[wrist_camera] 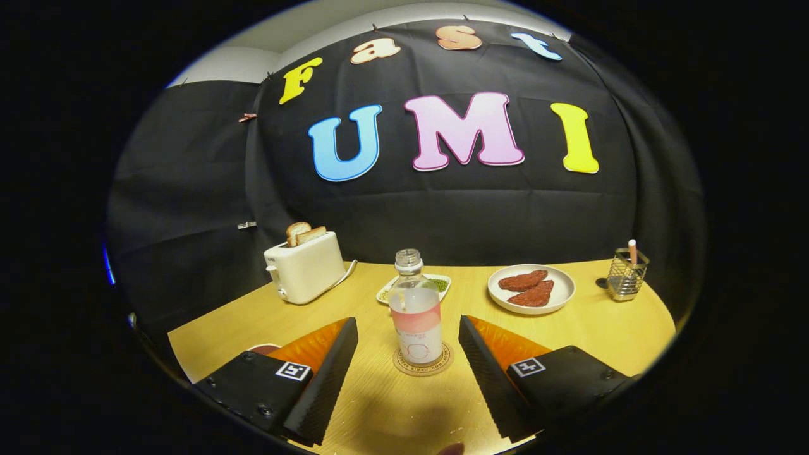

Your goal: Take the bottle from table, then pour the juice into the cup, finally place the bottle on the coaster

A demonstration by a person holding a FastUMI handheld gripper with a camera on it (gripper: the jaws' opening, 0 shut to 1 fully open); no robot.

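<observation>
A clear plastic bottle [416, 309] with a pink label and no cap stands upright on a round cork coaster [423, 361] on the wooden table [588, 328]. It stands between my two fingers, near their tips. My gripper [408, 335] is open, and a gap shows on each side of the bottle, so neither finger touches it. A dark rounded rim [264, 347], perhaps the cup, peeks out behind the left finger; most of it is hidden.
A white toaster [305, 268] with bread slices stands at the back left. Behind the bottle lies a small white tray [436, 284] with green bits. A white plate [531, 288] with two reddish patties sits back right, and a wire holder [627, 275] farther right.
</observation>
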